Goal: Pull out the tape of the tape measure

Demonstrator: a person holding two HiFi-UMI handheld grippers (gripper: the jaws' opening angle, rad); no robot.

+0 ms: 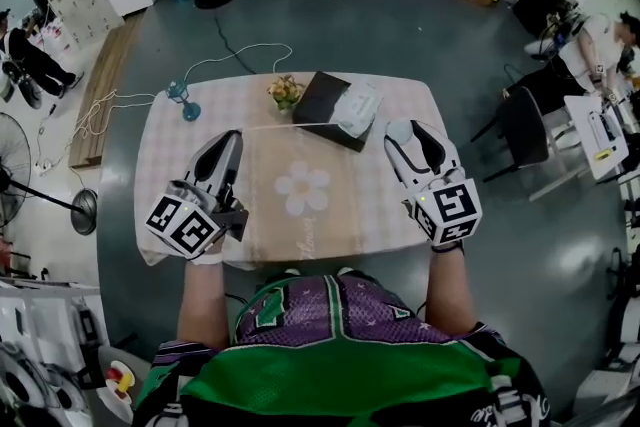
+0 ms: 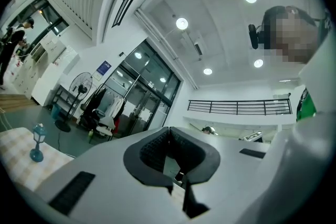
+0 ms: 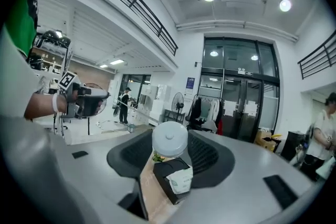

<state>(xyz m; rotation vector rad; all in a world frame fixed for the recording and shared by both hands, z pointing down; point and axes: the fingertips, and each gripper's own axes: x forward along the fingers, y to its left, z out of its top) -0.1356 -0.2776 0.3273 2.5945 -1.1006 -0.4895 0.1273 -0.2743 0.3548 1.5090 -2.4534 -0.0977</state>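
Observation:
A round white tape measure (image 3: 169, 139) sits between the jaws of my right gripper (image 3: 170, 148), which is shut on it. No tape shows pulled out of the case. In the head view the right gripper (image 1: 408, 130) hangs over the right side of the checkered table (image 1: 200, 130). My left gripper (image 1: 231, 138) hovers over the table's left side, pointing away from me. Its jaws (image 2: 168, 132) are shut with nothing visible between them. The right gripper view also shows the left gripper (image 3: 86, 99) off to the left, held by a hand, well apart from the tape measure.
A black box (image 1: 322, 100) with a white pack (image 1: 357, 107) on it lies at the table's far middle, beside a small flower pot (image 1: 286, 92). A little blue lamp (image 1: 184, 101) stands far left. A dark chair (image 1: 520, 130) is right of the table.

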